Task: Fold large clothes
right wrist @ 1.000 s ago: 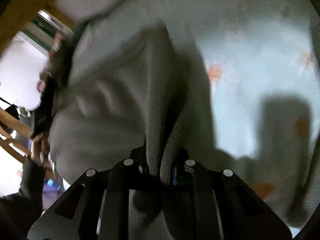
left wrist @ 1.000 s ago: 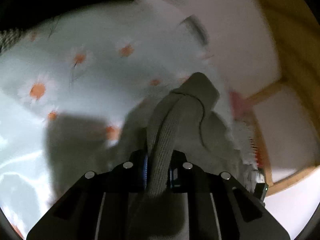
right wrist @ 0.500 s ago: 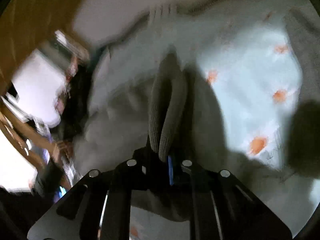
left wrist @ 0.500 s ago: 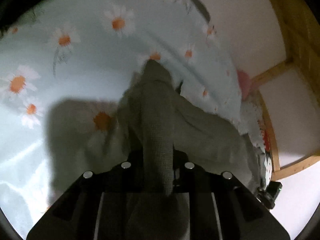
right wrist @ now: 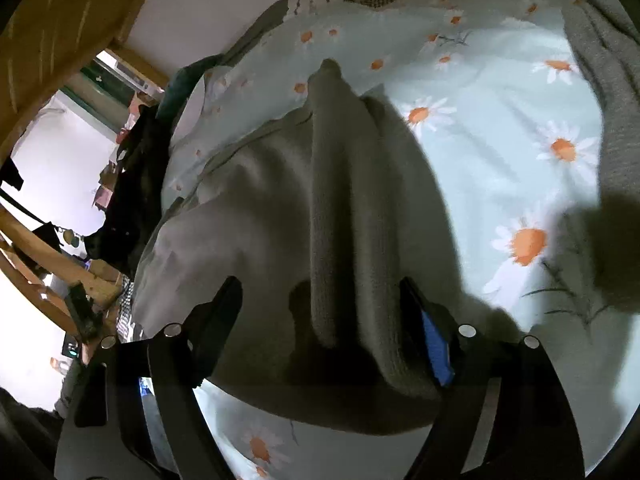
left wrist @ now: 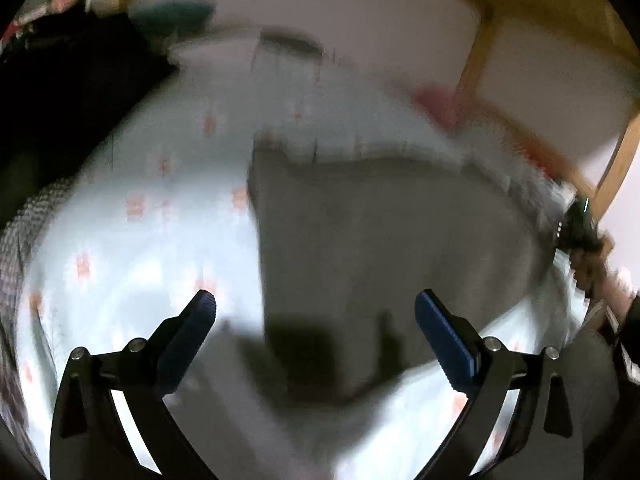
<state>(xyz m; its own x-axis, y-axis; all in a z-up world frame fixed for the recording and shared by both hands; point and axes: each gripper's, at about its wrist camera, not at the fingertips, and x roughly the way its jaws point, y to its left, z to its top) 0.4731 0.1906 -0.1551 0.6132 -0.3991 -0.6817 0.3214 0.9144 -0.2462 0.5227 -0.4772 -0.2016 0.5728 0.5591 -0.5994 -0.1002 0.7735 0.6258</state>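
Observation:
A grey knitted sweater (left wrist: pixel 380 232) lies in a heap on the daisy-print bed sheet (left wrist: pixel 140 200). The left wrist view is motion-blurred. My left gripper (left wrist: pixel 315 300) hovers above the sweater's near edge, its jaws opening wide with nothing between the blue pads (left wrist: pixel 440 332). In the right wrist view the sweater (right wrist: pixel 280 208) shows a raised ribbed fold running toward the camera. My right gripper (right wrist: pixel 319 284) straddles that fold. Its jaws are opening, and the fold lies loose between them, unpressed by the pads.
A wooden bed frame (left wrist: pixel 472 64) and pale wall bound the far side. Dark clothes (left wrist: pixel 72 88) pile at the upper left. A second grey knit garment (right wrist: pixel 600 60) lies on the sheet (right wrist: pixel 500 120) at the right. More dark clothing (right wrist: pixel 132 184) and wooden rails (right wrist: pixel 48 256) stand left.
Both grippers were shut on folds of the grey sweater and have let go, their jaws now spread. The left gripper has swung sideways and rolled; the sweater has dropped onto the sheet.

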